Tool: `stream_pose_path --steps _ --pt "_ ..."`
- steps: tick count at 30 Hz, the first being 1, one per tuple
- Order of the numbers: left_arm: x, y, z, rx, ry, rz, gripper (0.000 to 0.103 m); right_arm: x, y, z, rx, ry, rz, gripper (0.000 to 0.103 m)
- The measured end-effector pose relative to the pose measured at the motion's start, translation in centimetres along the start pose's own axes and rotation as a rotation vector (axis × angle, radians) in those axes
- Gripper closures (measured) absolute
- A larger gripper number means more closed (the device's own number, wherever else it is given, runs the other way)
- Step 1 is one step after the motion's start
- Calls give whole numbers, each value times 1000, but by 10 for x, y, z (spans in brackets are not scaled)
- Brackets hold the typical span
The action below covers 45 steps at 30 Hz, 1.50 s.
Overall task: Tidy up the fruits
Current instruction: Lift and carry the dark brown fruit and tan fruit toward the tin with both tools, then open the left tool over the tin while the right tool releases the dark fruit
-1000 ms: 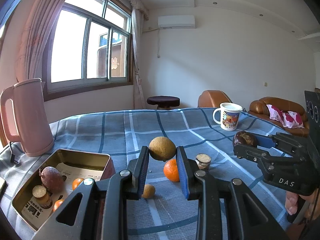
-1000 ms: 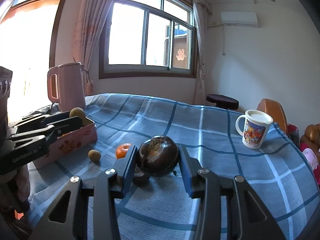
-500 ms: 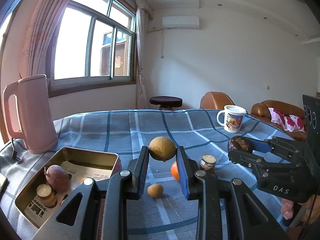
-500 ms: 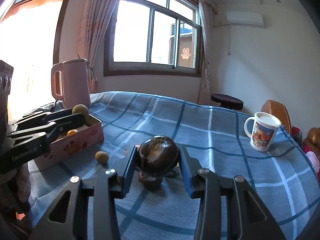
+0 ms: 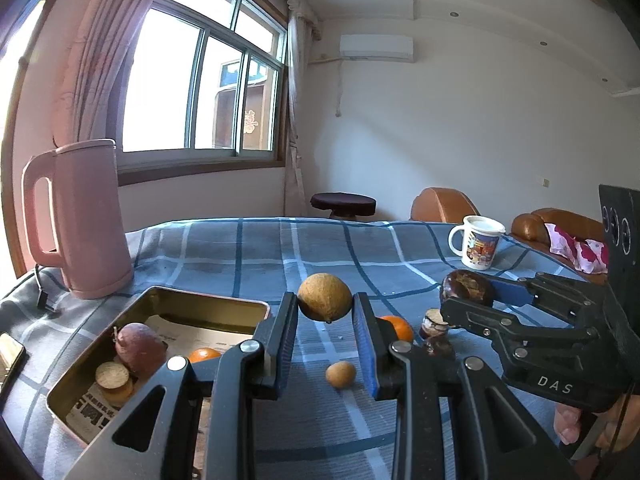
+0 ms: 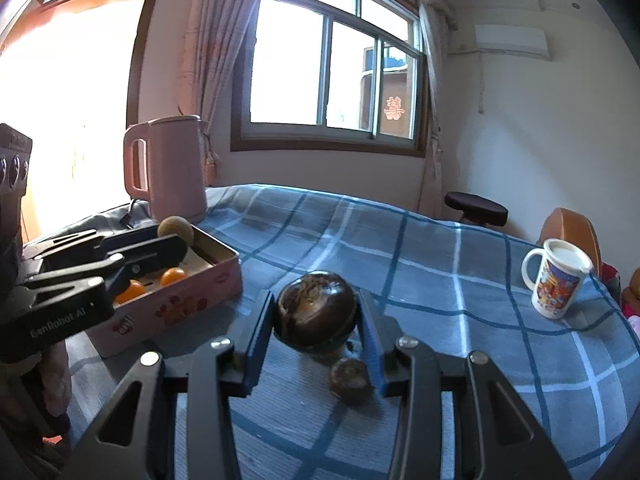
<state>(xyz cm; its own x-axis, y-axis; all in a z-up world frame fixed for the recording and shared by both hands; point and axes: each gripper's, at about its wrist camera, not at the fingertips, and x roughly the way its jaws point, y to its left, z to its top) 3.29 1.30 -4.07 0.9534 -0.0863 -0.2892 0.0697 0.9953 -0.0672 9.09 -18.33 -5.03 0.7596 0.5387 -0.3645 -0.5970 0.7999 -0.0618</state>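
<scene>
My left gripper (image 5: 325, 312) is shut on a round tan fruit (image 5: 324, 297) and holds it above the blue checked cloth, just right of the open pink tin (image 5: 208, 307). The tin holds a purple fruit (image 5: 140, 346), a cut slice (image 5: 113, 376) and small oranges (image 5: 203, 354). My right gripper (image 6: 316, 320) is shut on a dark brown round fruit (image 6: 316, 314) above the cloth; it shows in the left wrist view (image 5: 466, 288) too. An orange (image 5: 398, 326), a small tan fruit (image 5: 340, 374) and dark fruit pieces (image 5: 435, 320) lie on the cloth.
A pink kettle (image 5: 80, 220) stands at the back left, behind the tin. A printed mug (image 5: 478, 242) stands at the far right of the table. A phone (image 5: 10, 356) lies at the left edge. A stool (image 5: 343, 202) and brown sofa (image 5: 556, 220) are beyond the table.
Both grippers have moved left toward the tin, each still holding its fruit. The tin now looks nearer in both views.
</scene>
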Motion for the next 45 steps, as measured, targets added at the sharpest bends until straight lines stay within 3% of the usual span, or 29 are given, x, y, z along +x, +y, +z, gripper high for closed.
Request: stream_pose_path --steps 45 --pt "-34 76 -3 -89 -18 119 73 49 90 39 -103 20 179 59"
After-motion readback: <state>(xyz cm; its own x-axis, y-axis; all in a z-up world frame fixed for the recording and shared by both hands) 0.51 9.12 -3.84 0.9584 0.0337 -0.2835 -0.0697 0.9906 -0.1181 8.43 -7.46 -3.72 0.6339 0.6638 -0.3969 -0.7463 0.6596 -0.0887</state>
